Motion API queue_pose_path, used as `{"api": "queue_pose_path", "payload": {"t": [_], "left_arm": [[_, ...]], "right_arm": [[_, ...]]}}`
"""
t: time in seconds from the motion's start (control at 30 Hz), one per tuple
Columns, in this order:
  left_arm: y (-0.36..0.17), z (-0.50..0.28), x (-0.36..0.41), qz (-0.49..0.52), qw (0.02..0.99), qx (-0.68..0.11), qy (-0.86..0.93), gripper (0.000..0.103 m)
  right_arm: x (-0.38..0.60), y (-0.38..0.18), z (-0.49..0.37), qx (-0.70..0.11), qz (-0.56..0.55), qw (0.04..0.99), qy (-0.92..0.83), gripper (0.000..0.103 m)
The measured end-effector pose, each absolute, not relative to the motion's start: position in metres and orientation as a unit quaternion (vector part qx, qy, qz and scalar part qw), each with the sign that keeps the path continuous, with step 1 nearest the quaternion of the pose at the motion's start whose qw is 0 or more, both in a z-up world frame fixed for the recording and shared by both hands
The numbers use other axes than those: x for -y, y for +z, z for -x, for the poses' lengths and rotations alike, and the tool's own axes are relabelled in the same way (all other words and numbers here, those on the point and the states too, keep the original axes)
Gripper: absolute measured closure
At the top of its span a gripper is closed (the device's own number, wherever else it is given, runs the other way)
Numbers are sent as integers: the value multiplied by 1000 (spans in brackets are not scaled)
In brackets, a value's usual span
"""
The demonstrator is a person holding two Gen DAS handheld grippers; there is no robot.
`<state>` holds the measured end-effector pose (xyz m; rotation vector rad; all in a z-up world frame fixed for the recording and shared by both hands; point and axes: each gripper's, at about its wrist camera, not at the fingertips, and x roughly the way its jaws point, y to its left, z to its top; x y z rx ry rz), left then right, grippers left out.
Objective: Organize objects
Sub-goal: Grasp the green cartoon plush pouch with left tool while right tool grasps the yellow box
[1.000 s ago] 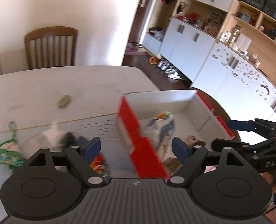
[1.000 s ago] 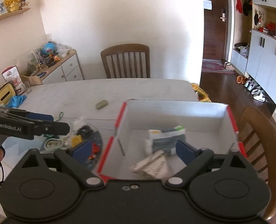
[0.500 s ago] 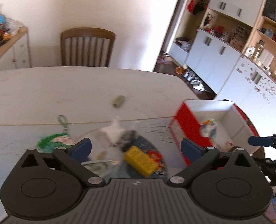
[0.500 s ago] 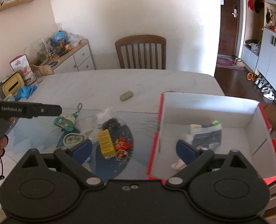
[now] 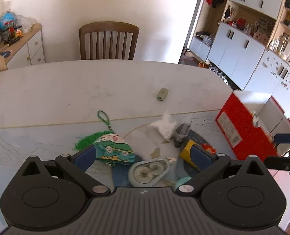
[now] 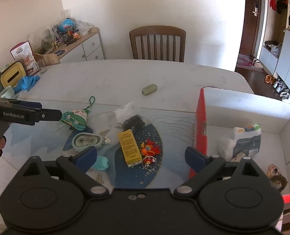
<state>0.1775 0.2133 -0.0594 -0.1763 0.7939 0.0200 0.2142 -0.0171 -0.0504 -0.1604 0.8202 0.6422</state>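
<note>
On your cluttered table (image 6: 125,74), both grippers gape empty, so pinch the soft, light green pouch (image 5: 113,148) across its padded middle.

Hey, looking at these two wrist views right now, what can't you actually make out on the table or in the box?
- Yellow box, left wrist view: mostly behind a gripper finger; print blurred.
- Red box, right wrist view: near end hidden by the gripper body; left wrist view crops it at the right edge.
- Packet in it: label too small.
- Teal object: partly behind a finger, identity unclear.
</note>
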Motion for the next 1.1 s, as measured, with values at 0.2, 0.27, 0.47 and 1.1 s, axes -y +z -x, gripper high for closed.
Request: {"api": "queue_pose_path", "payload": {"t": [0.2,0.27,0.47,1.1], "left_arm": [[-80,-191,-225,78,918,-389,5,0],[-88,-198,-229,77,917,-392,6,0],[-108,-211,-232,58,916,-396,16,0],[-139,-234,-230,15,914,-404,26,1]], "right_arm": [[-3,-71,-225,-408,83,857,304,8],[-11,-78,-228,-411,92,854,305,9],[-36,-101,-240,-418,125,845,310,17],[-78,-134,-258,-420,181,826,330,53]]}}
